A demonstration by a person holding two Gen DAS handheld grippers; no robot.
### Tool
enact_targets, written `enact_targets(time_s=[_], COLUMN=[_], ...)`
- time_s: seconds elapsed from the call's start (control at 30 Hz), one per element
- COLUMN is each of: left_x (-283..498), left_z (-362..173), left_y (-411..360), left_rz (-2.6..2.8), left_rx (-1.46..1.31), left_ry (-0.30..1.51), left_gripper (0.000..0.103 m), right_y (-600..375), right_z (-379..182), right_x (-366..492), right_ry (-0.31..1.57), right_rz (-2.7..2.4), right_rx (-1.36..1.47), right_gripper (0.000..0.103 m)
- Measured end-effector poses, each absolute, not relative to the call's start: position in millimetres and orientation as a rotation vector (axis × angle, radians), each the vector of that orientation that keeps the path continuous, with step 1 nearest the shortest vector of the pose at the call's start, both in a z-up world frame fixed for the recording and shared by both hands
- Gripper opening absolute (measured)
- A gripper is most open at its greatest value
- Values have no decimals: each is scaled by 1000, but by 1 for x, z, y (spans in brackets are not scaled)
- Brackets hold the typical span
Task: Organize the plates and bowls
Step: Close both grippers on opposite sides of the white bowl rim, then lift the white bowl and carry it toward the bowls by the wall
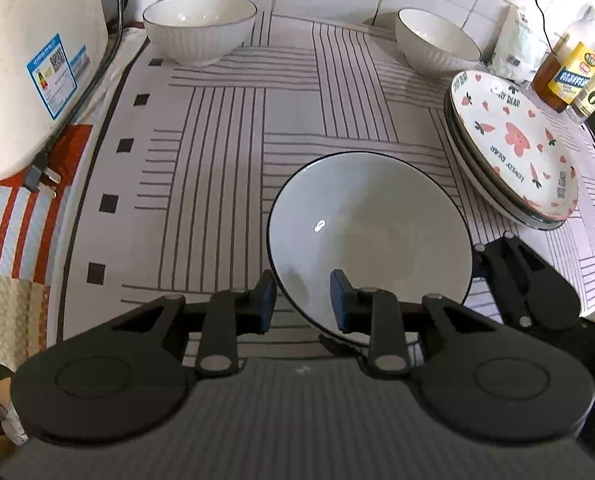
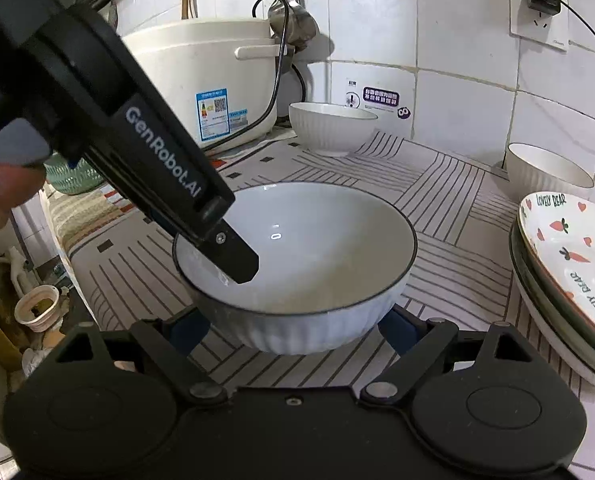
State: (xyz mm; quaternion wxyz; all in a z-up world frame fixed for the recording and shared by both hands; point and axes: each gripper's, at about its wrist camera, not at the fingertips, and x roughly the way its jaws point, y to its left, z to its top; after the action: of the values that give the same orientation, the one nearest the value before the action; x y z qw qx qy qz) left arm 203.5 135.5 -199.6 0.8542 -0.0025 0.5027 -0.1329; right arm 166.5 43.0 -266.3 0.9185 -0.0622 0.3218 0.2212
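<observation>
A white ribbed bowl with a dark rim (image 1: pixel 369 236) (image 2: pixel 297 256) sits on the striped mat. My left gripper (image 1: pixel 303 300) straddles its near-left rim, one pad inside and one outside, with a gap still showing between pads and rim. My right gripper (image 2: pixel 293 330) is open, its blue pads on either side of the bowl's base. Two more white bowls stand at the back: one at back left (image 1: pixel 199 28) (image 2: pixel 331 128), one at back right (image 1: pixel 437 42) (image 2: pixel 547 170). A stack of plates topped by a carrot-patterned plate (image 1: pixel 517 140) (image 2: pixel 573 276) is at the right.
A white rice cooker (image 1: pixel 37 60) (image 2: pixel 201 76) stands at the left with its cord and plug. Condiment bottles (image 1: pixel 569 76) stand at the back right by the tiled wall. The counter's left edge drops toward the floor (image 2: pixel 37 308).
</observation>
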Motion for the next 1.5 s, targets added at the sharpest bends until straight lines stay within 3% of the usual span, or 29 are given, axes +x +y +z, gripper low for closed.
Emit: enact_targets(time_s=[0.67, 1.0, 1.5], left_x=[253, 276, 293], left_z=[-175, -193, -190], left_y=[130, 114, 133], left_rz=[-230, -156, -165], left_rx=[63, 179, 3], left_ry=[968, 985, 1051], left_gripper=[28, 28, 27], right_y=[56, 56, 46], right_z=[-242, -259, -252], right_x=[223, 254, 256], right_ry=[530, 596, 704], right_rz=[459, 435, 406], right_rx=[-302, -249, -213], right_gripper=[93, 93, 94])
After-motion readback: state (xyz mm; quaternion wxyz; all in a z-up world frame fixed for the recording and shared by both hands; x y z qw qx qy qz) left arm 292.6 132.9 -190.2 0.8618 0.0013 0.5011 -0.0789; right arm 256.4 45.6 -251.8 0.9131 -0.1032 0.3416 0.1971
